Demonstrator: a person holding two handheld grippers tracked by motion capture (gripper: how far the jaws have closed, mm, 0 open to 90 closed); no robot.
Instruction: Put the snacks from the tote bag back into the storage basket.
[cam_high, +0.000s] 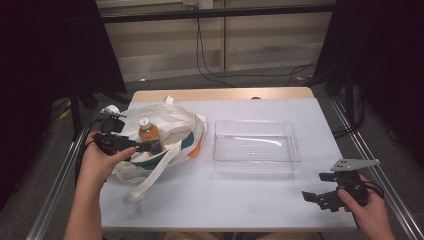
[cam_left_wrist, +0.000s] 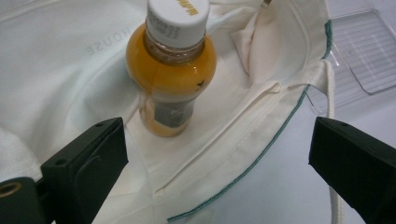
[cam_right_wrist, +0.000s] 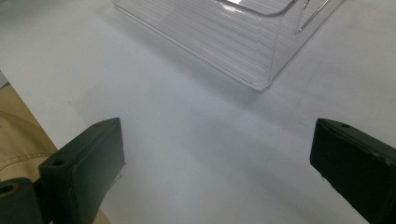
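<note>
The left gripper, jaws spread, faces the juice bottle in the white tote bag, seemingly to grasp it. The right gripper waits spread near the clear tray, a likely destination.

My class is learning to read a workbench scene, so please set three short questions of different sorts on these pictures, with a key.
1. True or false: the bottle of orange drink stands in the clear tray.
2. Multiple choice: the left gripper is (A) shut on the bottle's cap, (B) open, its jaws short of the bottle, over the tote bag, (C) resting in the tray.
3. Fill the gap: the right gripper is held open over the ____ table, near the tray.

Key: 1 false, it stands upright in the bag; 2 B; 3 white.
</note>
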